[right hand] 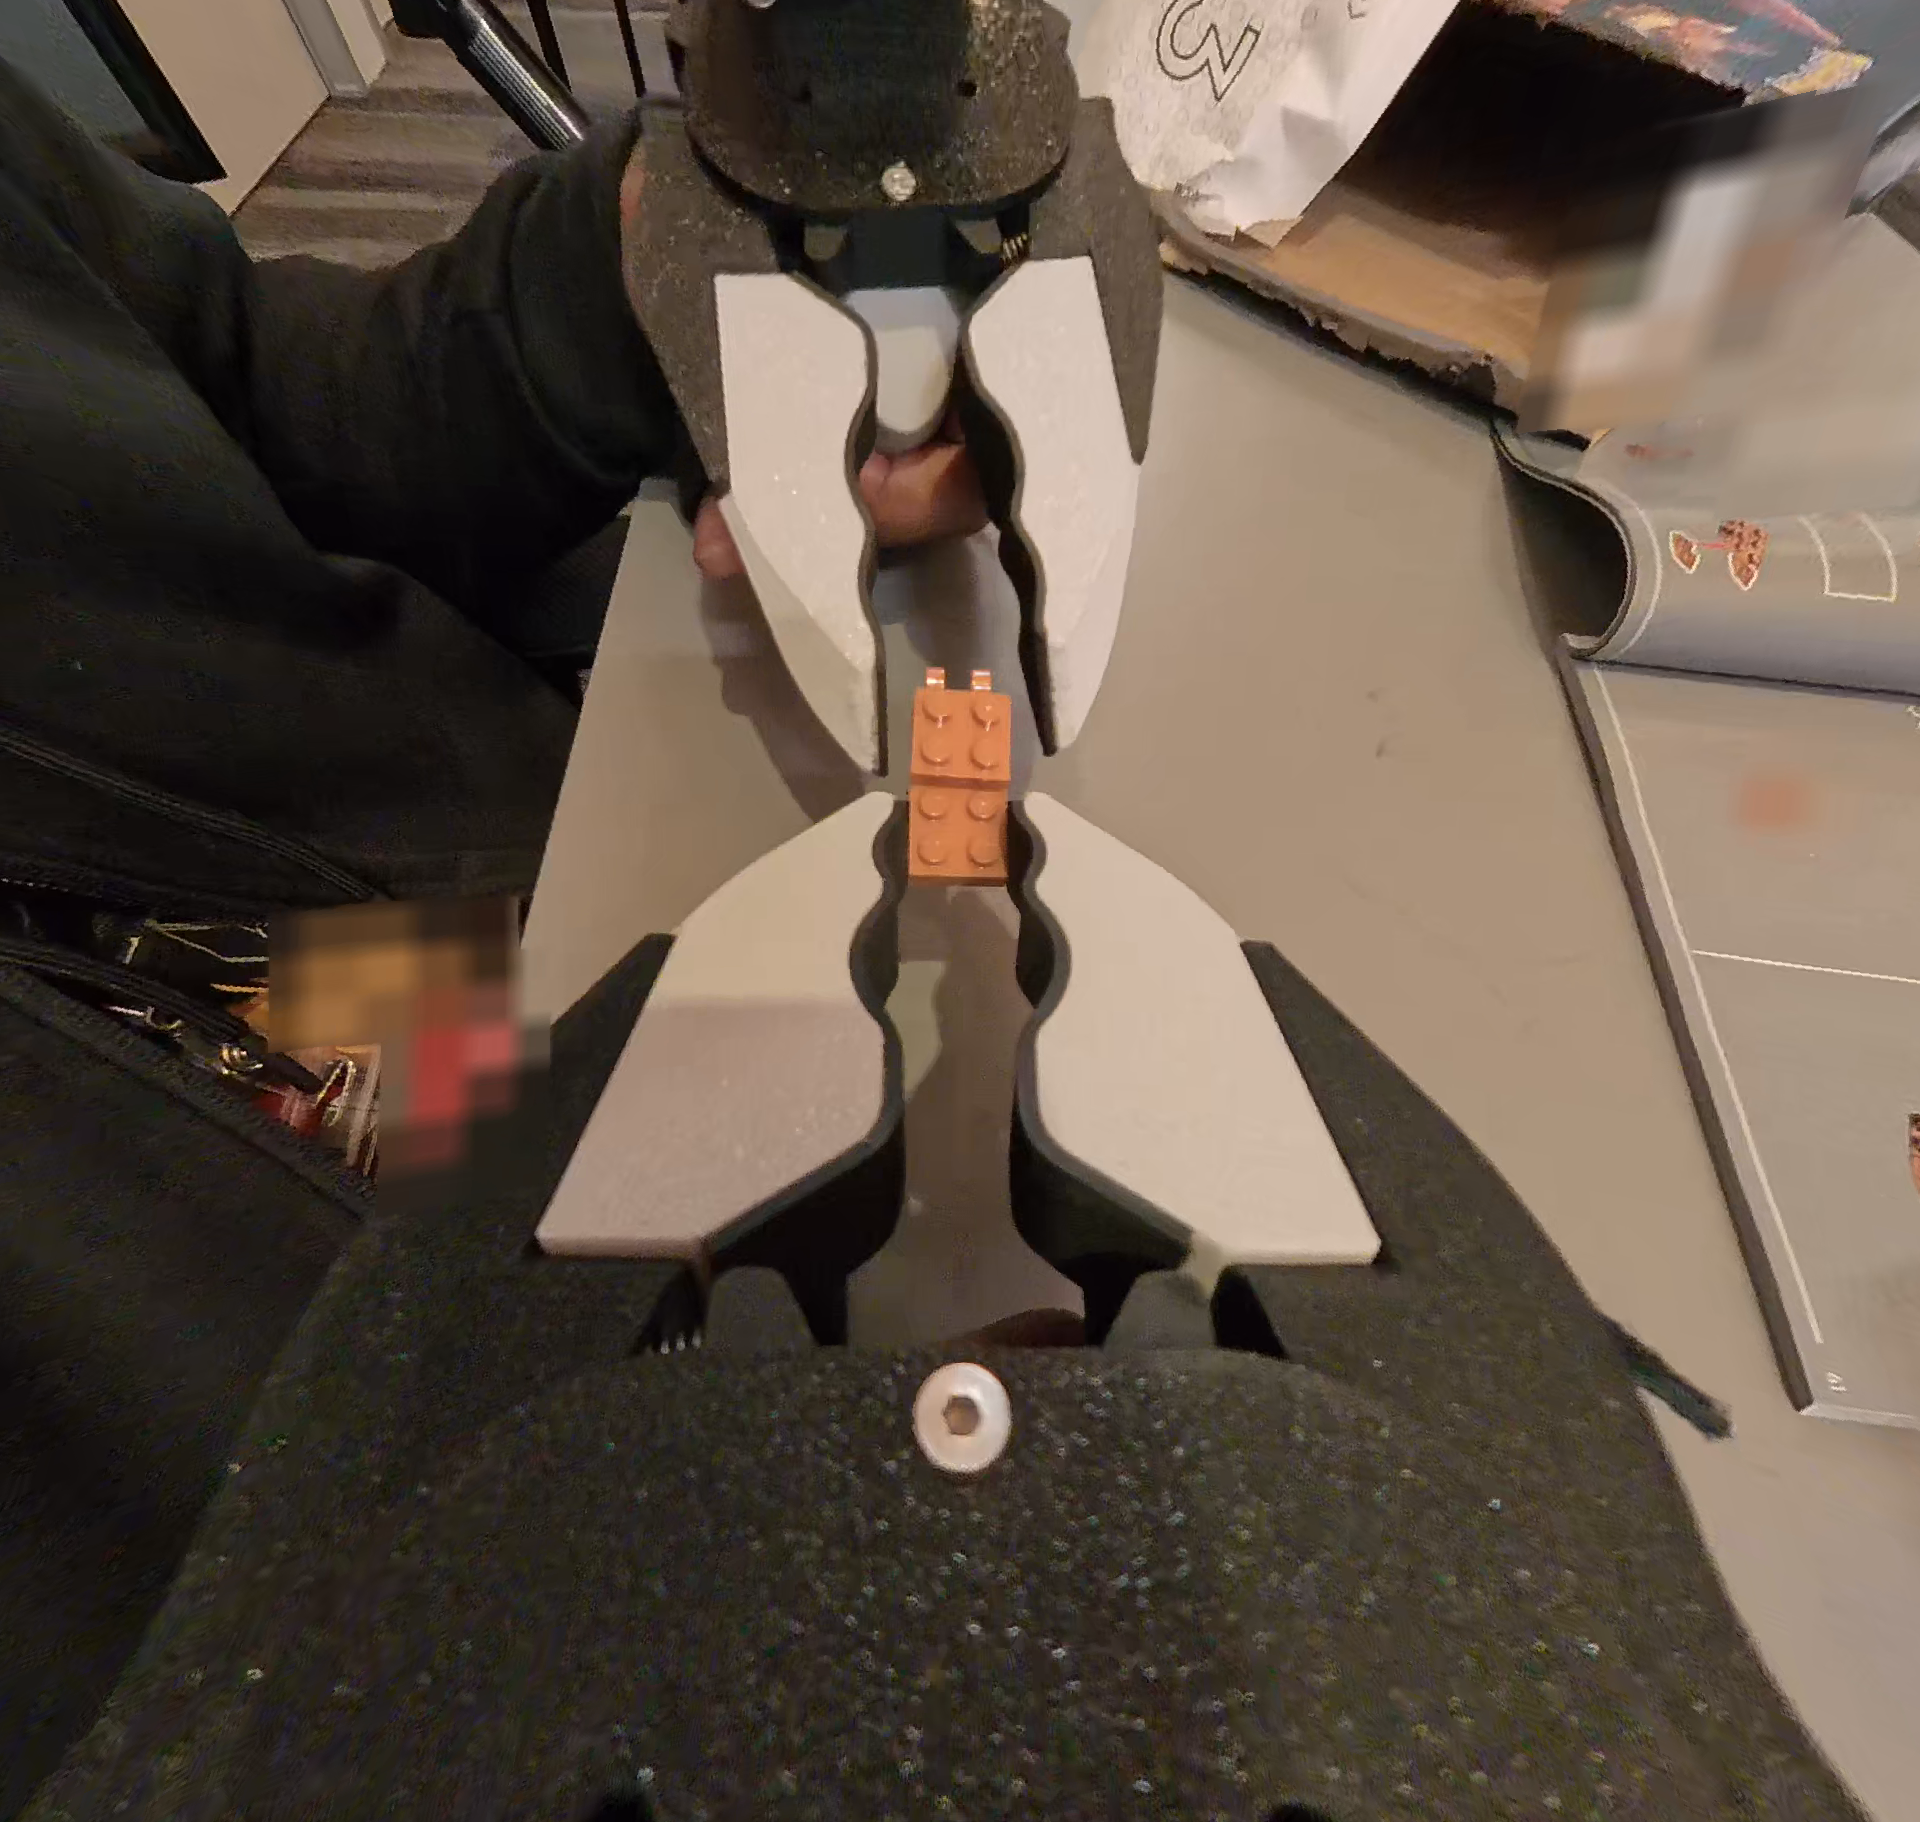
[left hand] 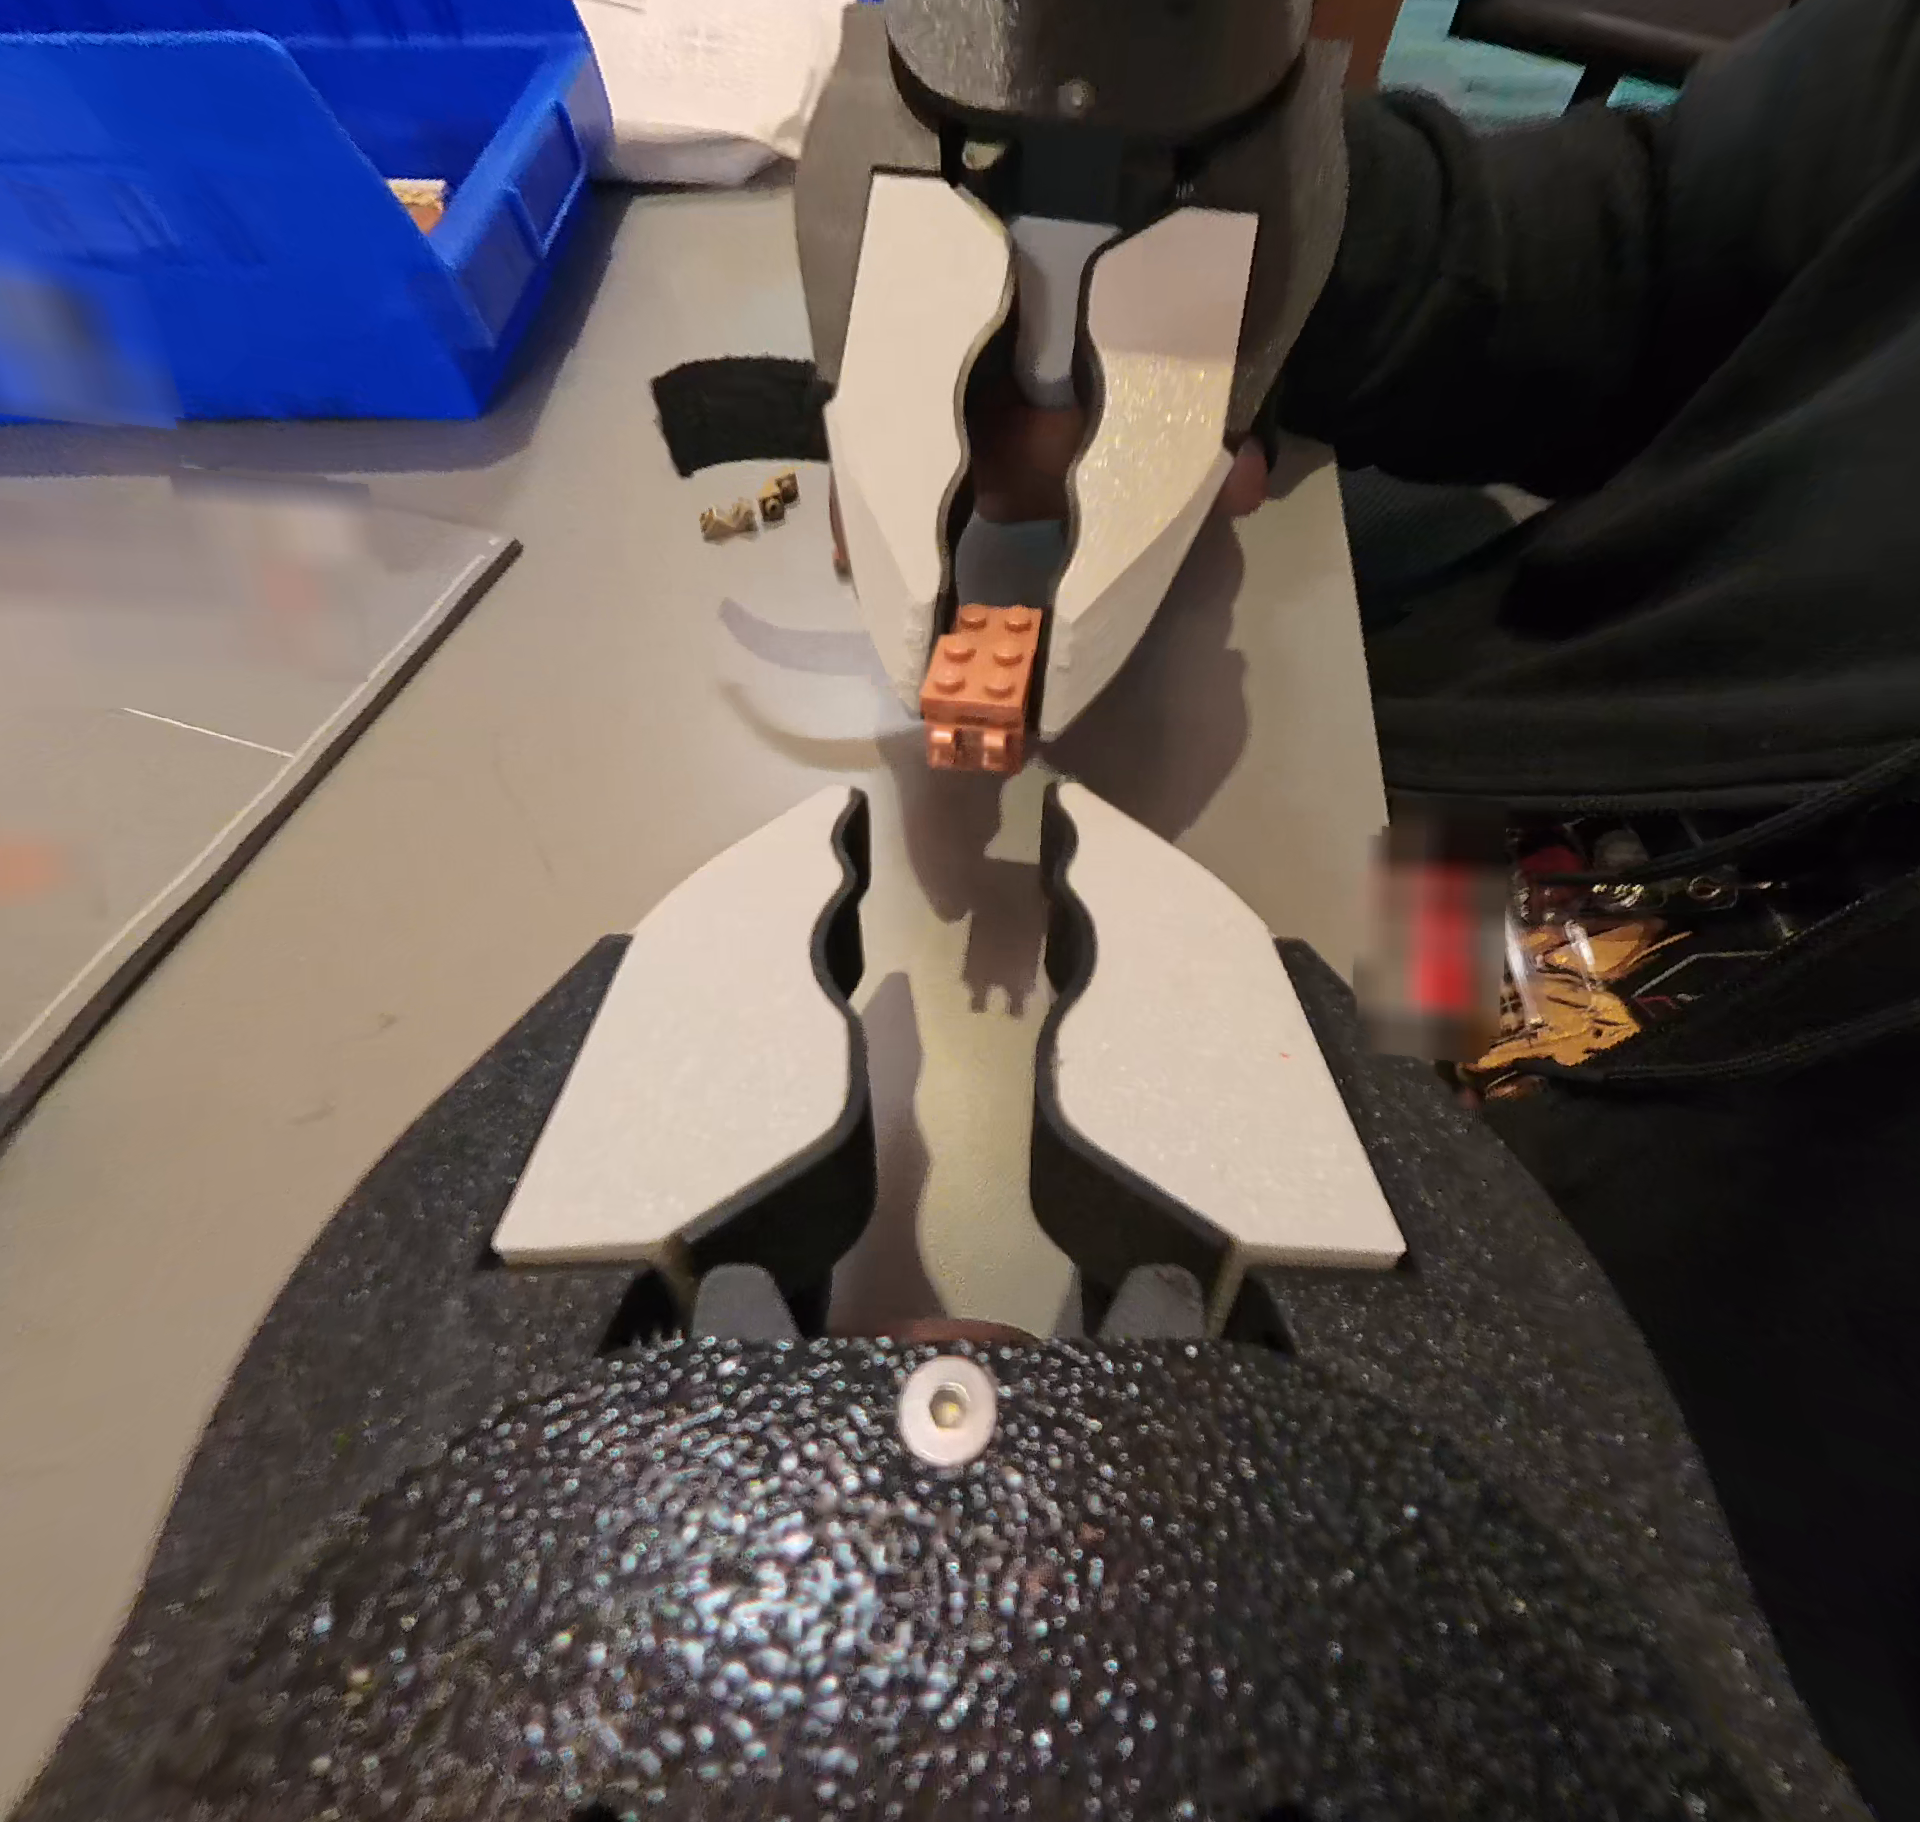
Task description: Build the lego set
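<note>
a grey table (left hand: 436,837) carries one blue bin (left hand: 260,214) at upper left, a grey mat (left hand: 156,733) beside it and three small tan pieces (left hand: 753,510). at frame centre the right gripper (right hand: 956,816) clamps an orange studded brick assembly (right hand: 958,785); the left gripper (left hand: 956,806) faces it, fingers apart and bare.

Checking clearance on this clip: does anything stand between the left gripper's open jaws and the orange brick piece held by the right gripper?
Nothing visible does. The orange brick piece, clamped in the right gripper, points its clip end at the open left gripper. Only air above the bare grey table lies between them.
</note>
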A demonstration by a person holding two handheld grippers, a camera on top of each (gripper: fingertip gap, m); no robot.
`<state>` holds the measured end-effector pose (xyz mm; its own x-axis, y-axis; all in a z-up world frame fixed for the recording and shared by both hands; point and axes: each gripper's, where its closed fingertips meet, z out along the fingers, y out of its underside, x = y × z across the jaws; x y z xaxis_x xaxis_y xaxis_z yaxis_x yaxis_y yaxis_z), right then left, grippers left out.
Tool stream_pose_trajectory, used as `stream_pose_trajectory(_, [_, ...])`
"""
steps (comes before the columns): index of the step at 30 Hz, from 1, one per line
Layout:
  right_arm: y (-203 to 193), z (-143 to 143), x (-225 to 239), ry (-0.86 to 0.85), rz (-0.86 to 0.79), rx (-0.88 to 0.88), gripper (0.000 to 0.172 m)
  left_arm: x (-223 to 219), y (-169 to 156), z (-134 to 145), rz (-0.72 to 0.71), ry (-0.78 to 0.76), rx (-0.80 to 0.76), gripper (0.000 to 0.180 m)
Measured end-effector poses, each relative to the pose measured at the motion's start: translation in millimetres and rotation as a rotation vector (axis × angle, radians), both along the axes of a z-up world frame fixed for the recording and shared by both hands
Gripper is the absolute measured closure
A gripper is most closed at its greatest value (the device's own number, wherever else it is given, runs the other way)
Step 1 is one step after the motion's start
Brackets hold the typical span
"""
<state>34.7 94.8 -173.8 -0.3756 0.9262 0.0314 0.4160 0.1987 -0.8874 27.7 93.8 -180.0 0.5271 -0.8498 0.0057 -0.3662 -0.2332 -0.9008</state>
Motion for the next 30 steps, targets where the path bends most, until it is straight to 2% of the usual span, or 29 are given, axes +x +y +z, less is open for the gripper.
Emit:
stream_pose_trajectory(5, [-3.8, 2.6, 1.2, 0.007, 0.02, 0.006, 0.154, 5.8, -3.8, 12.7, -0.03, -0.117, -0.025, 0.151])
stream_pose_trajectory(10, [-7.9, 3.0, 2.4, 0.001, 0.039, 0.012, 0.154, 9.8, -7.9, 11.8, -0.066, -0.116, -0.036, 0.164])
stream_pose_trajectory(16, [-8.8, 6.4, 2.2, 0.027, 0.038, 0.06, 0.154, 9.6, -8.8, 14.7, -0.077, -0.141, -0.038, 0.165])
stream_pose_trajectory(19, [-8.1, 11.6, 1.8, 0.078, 0.034, 0.146, 0.147, 9.0, -7.9, 24.1, -0.079, -0.212, -0.028, 0.165])
stream_pose_trajectory(24, [0.0, 17.0, 2.2, 0.194, 0.008, 0.419, 0.133, 1.9, -8.1, 37.2, -0.084, -0.323, -0.025, 0.165])
stream_pose_trajectory(30, [3.2, 32.4, 2.5, 0.369, -0.007, 0.646, 0.127, 3.6, -12.5, 37.4, -0.115, -0.323, -0.025, 0.165])
